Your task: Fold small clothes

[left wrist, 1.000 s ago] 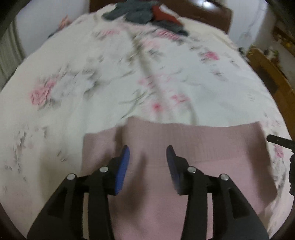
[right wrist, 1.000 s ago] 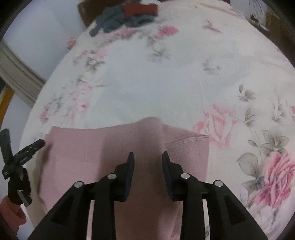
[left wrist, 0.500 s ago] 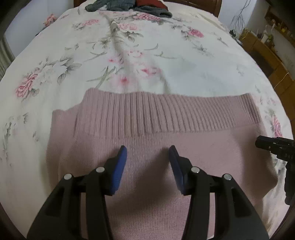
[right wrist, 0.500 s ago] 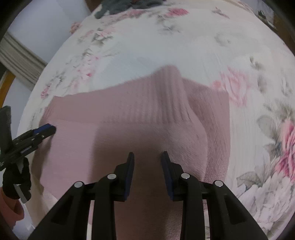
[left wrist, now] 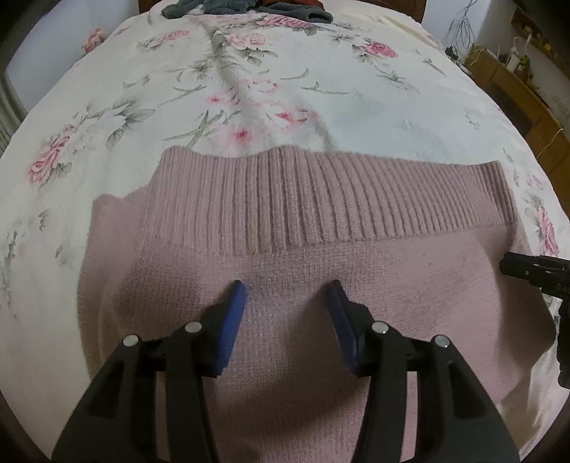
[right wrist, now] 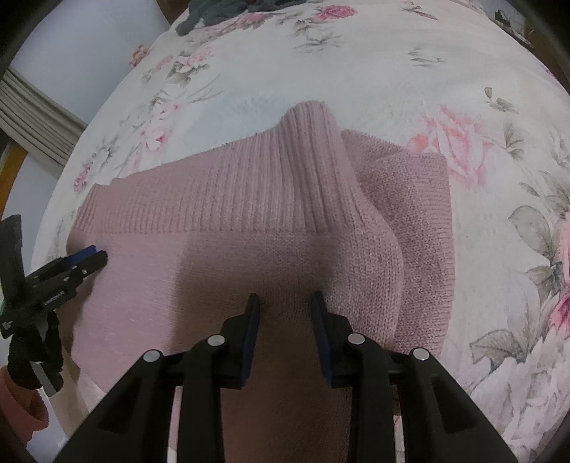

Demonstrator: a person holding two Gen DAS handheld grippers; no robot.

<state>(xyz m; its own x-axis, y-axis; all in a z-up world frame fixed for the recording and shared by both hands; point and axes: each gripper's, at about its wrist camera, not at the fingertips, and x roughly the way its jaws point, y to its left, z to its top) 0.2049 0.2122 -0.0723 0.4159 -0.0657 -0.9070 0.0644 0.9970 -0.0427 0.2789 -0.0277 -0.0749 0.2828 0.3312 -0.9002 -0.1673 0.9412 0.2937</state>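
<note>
- Left wrist view: my left gripper (left wrist: pixel 286 302) hangs low over the pink knit sweater (left wrist: pixel 320 285), its blue pads spread apart with nothing between them. A second ago the ribbed hem (left wrist: pixel 320 203) was a blurred strip; now it lies sharp and broad across the flowered bedspread (left wrist: pixel 249 89), filling far more of the view, so I have come in closer and the cloth has settled.
- The hem band runs nearly straight from side to side, with a second layer of knit showing past its left end, which I read as a fold already laid under it.
- At the right edge, the tip of my right gripper (left wrist: pixel 527 269) reaches in beside the sweater's corner.
- A heap of dark clothes (left wrist: pixel 249 7) waits at the far end of the bed, well apart from the work.
- Right wrist view: my right gripper (right wrist: pixel 285 310) also stands open over the sweater (right wrist: pixel 249 256), clamped on nothing. The hem's right end (right wrist: pixel 313 160) has risen into a hump since a second ago, draped over a folded layer (right wrist: pixel 420 220) that juts out to the right.
- My left gripper (right wrist: pixel 83 260) shows at the left edge, tips at the sweater's border; from here I cannot tell its opening.
- My judgement: the fold is down but uneven on the right; that hump wants flattening before the next fold.
</note>
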